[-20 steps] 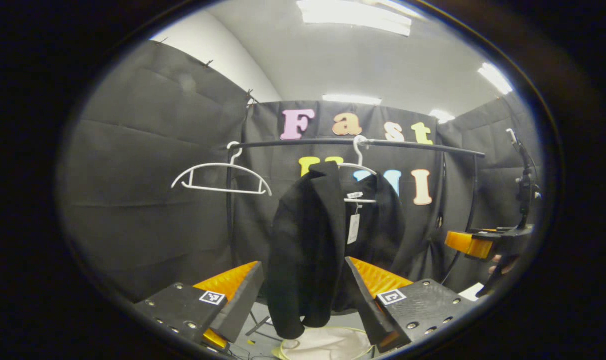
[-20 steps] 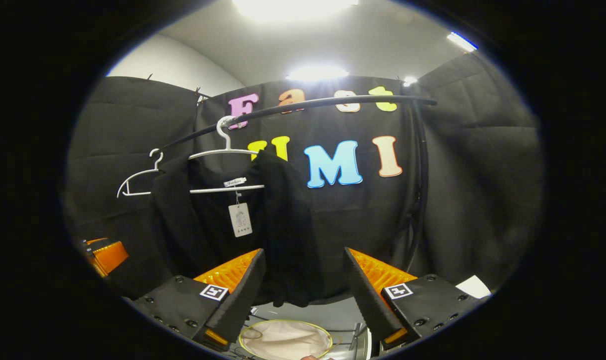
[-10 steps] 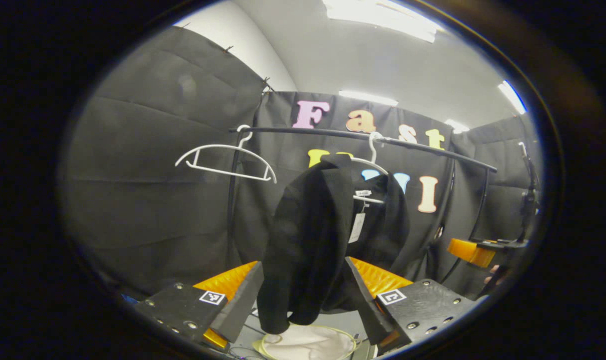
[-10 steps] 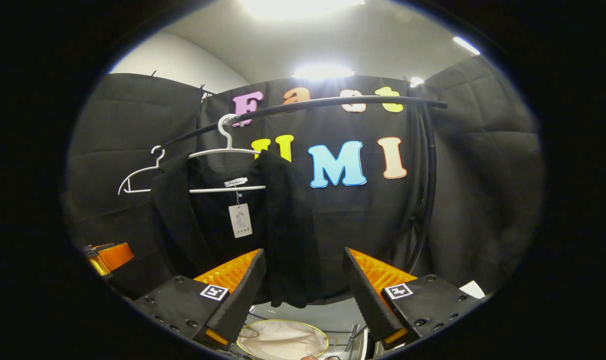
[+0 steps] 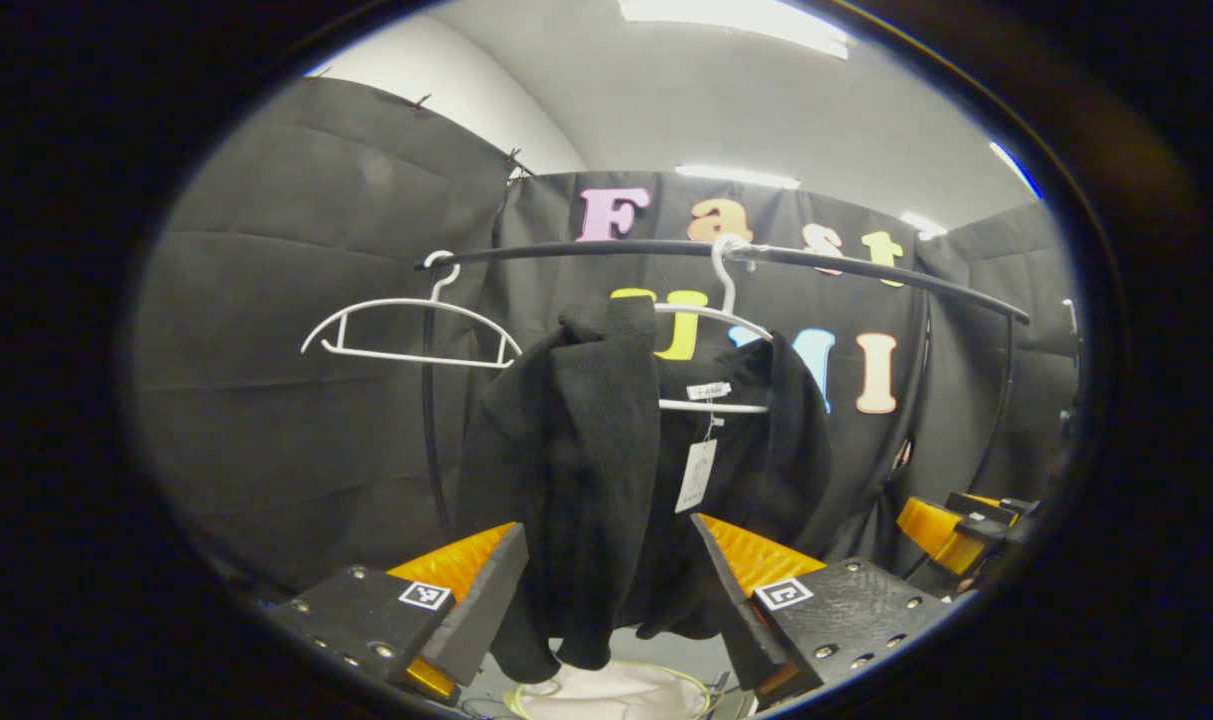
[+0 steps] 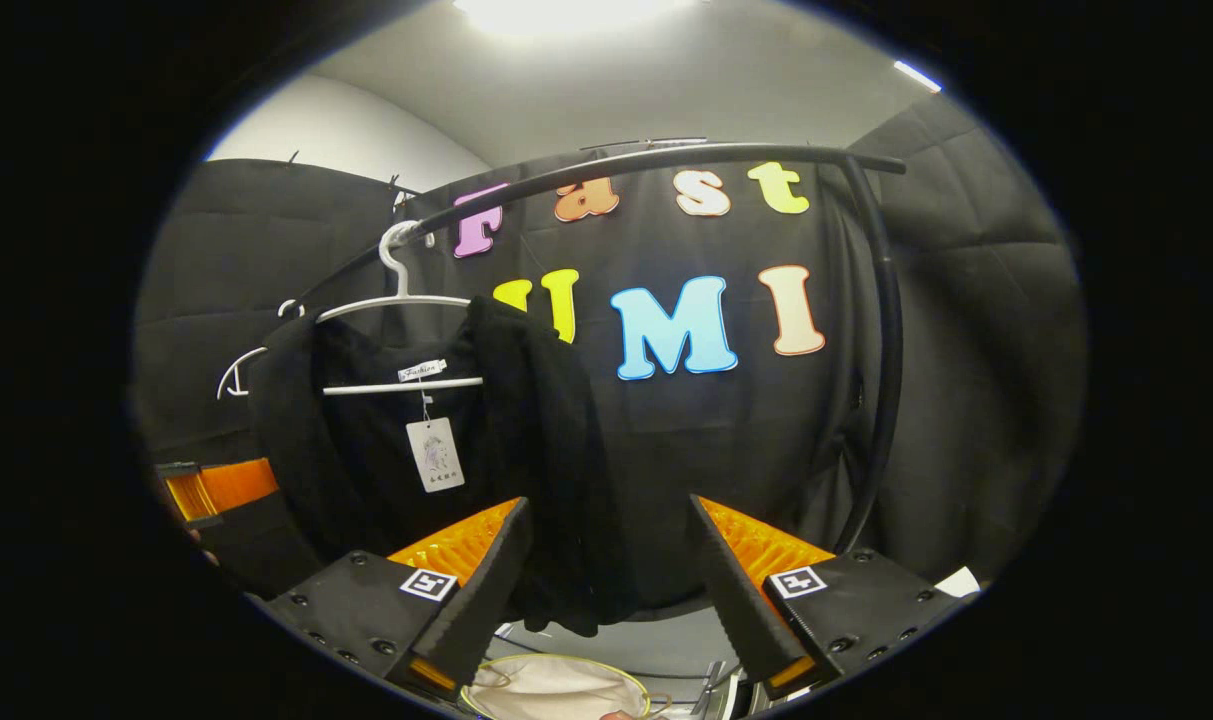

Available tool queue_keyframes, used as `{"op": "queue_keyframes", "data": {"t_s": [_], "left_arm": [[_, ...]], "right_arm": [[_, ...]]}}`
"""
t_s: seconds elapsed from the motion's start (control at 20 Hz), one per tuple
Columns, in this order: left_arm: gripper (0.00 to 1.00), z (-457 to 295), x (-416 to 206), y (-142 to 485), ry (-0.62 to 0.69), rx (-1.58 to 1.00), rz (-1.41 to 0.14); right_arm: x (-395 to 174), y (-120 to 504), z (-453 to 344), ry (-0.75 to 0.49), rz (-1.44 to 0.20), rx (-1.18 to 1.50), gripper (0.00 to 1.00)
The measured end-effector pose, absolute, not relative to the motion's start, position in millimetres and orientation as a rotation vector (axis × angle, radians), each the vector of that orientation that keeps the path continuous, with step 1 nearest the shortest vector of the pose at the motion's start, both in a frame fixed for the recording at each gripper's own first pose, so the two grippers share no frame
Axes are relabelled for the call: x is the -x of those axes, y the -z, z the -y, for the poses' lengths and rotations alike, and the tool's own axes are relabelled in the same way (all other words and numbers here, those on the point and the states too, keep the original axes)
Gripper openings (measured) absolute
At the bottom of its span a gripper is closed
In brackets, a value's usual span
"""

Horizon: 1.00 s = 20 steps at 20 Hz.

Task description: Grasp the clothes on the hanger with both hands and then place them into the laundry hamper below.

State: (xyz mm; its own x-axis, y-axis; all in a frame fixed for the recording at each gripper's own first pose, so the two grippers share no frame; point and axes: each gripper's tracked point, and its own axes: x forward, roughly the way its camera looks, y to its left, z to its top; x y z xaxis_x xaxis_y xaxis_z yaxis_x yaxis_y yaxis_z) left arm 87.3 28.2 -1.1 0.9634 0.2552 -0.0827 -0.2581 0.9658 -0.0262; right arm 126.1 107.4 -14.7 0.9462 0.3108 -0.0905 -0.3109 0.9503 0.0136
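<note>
A black jacket (image 5: 576,470) with a paper tag hangs on a white hanger (image 5: 728,300) from the black rail (image 5: 866,275). In the left gripper view my left gripper (image 5: 606,590) is open, and the jacket's left front panel hangs in the gap between its fingers without either finger pressing it. In the right gripper view the jacket (image 6: 526,450) hangs left of centre, and my right gripper (image 6: 606,590) is open with the jacket's right edge just inside its gap. The hamper's pale liner (image 5: 616,690) sits below the jacket, and the hamper (image 6: 556,690) lies low between the right gripper's fingers.
An empty white hanger (image 5: 406,335) hangs at the rail's left end. The rail's curved upright (image 6: 886,380) stands at the right in the right gripper view. The other gripper (image 5: 951,525) shows at the right edge of the left gripper view.
Both grippers have moved closer to the jacket, which now looks larger and reaches further into each gap. Both stay open.
</note>
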Motion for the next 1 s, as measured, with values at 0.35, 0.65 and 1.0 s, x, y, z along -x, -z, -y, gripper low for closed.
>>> {"op": "queue_keyframes", "data": {"t_s": [0.35,0.65,1.0], "left_arm": [[0.92,-33,-145,-17,-0.359,-0.056,-0.061],[0.92,-49,-174,-16,-0.510,-0.105,-0.063],[0.45,-56,-194,-9,-0.567,-0.152,-0.109]], "right_arm": [[-162,36,-120,-0.436,-0.150,-0.054,0.93],[-180,48,-136,-0.576,-0.150,-0.041,0.98],[-198,87,-138,-0.674,-0.245,0.001,0.93]]}}
